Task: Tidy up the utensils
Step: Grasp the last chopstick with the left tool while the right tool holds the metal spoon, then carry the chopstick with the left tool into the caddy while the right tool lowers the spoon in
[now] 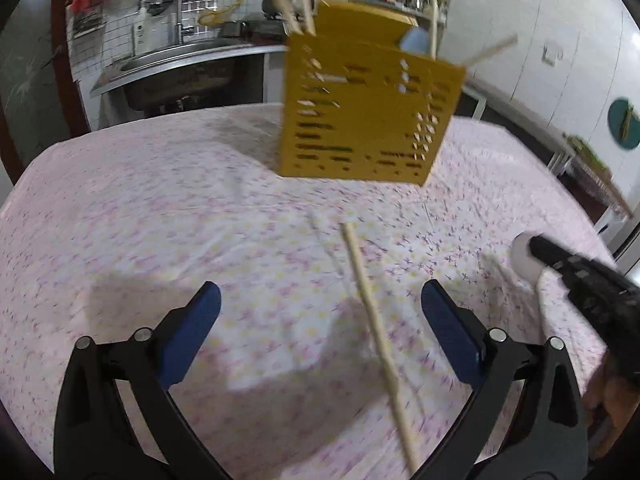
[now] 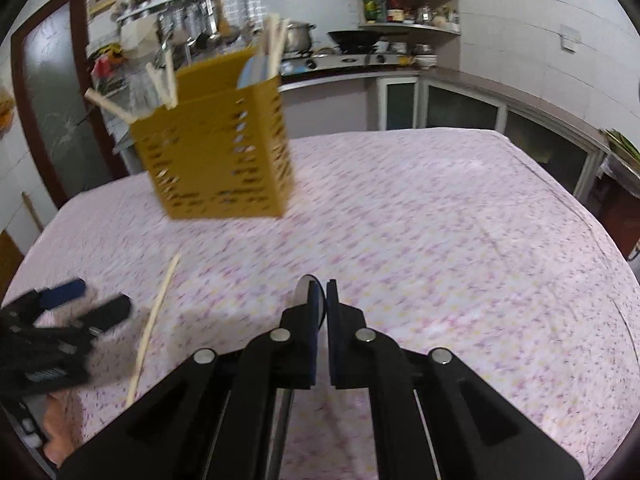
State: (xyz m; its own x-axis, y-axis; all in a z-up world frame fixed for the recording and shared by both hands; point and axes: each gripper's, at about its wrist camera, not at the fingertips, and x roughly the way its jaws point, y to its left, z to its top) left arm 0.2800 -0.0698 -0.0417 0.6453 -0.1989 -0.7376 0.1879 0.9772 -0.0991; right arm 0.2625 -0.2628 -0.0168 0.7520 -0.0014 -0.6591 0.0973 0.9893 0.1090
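Note:
A yellow perforated utensil holder (image 1: 366, 108) stands on the table with several chopsticks and a blue spoon in it; it also shows in the right wrist view (image 2: 218, 152). One wooden chopstick (image 1: 378, 324) lies on the cloth between my left gripper's fingers, nearer the right one; it shows in the right wrist view too (image 2: 154, 320). My left gripper (image 1: 320, 308) is open above it. My right gripper (image 2: 322, 300) is shut on a metal spoon (image 2: 302, 290), whose round bowl sticks out past the fingertips (image 1: 524, 258).
The table wears a pink floral cloth (image 2: 440, 220). A sink (image 1: 180, 68) and counter stand behind the table. A stove with pots (image 2: 320, 46) and corner shelves (image 2: 408, 8) line the back wall.

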